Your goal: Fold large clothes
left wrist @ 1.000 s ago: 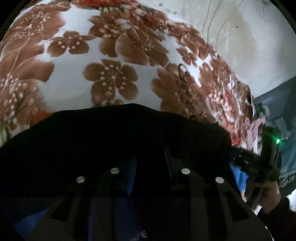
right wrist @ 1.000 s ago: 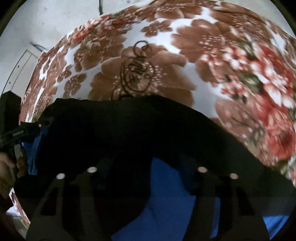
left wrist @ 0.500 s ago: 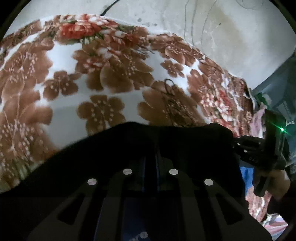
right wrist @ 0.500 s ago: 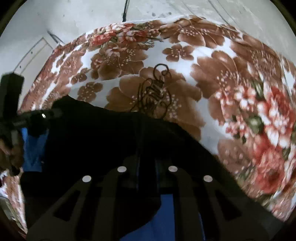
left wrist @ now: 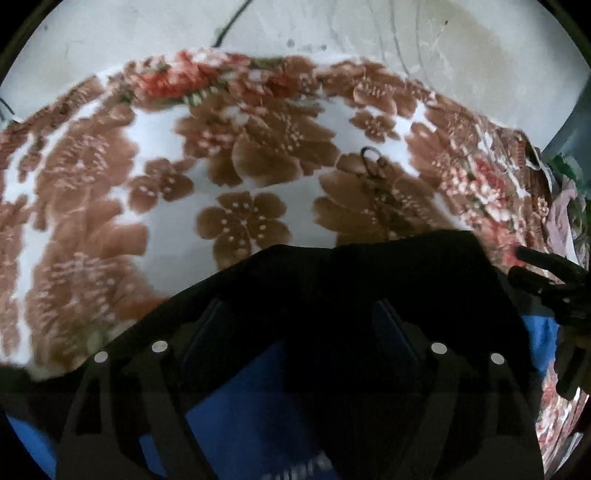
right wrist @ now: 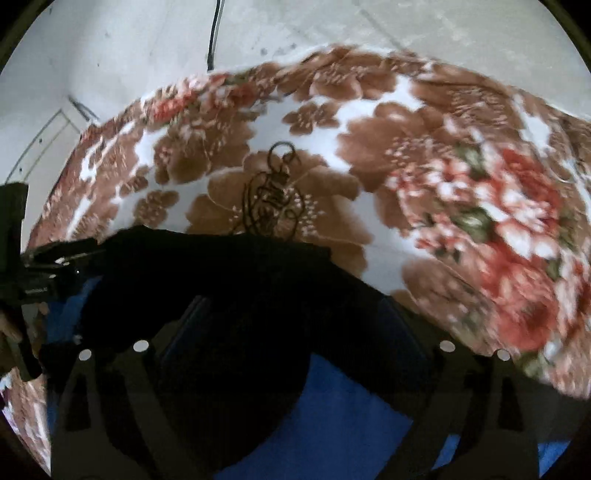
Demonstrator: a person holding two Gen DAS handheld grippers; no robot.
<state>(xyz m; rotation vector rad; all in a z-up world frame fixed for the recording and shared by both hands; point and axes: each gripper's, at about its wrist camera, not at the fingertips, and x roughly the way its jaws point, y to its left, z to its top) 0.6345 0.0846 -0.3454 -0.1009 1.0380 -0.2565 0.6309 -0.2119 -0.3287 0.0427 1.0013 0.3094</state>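
I'm seeing the left hand-held gripper [left wrist: 295, 314] with jaws spread wide, having just been opening, nothing pinched. Right hand-held gripper [right wrist: 291, 314] is reading the same: just opened, pads clear of cloth. The black-and-blue fabric garment [left wrist: 369, 280] is lying folded under both, on the brown-and-red floral fleece blanket [left wrist: 177, 229]. A thin black tangled cord [right wrist: 275, 195] is sitting on the blanket just beyond the garment.

Both views ride on the grippers and look steeply down along their fingers, close over a dark garment [left wrist: 369, 288] on a floral blanket [left wrist: 177, 229], with a pale wall [left wrist: 332, 33] beyond. The left view catches the right gripper [left wrist: 546, 273] at its right edge; the right view catches the left gripper [right wrist: 55, 258] at its left edge. Both share the garment's far edge and a black tangle [right wrist: 273, 195] on the blanket.
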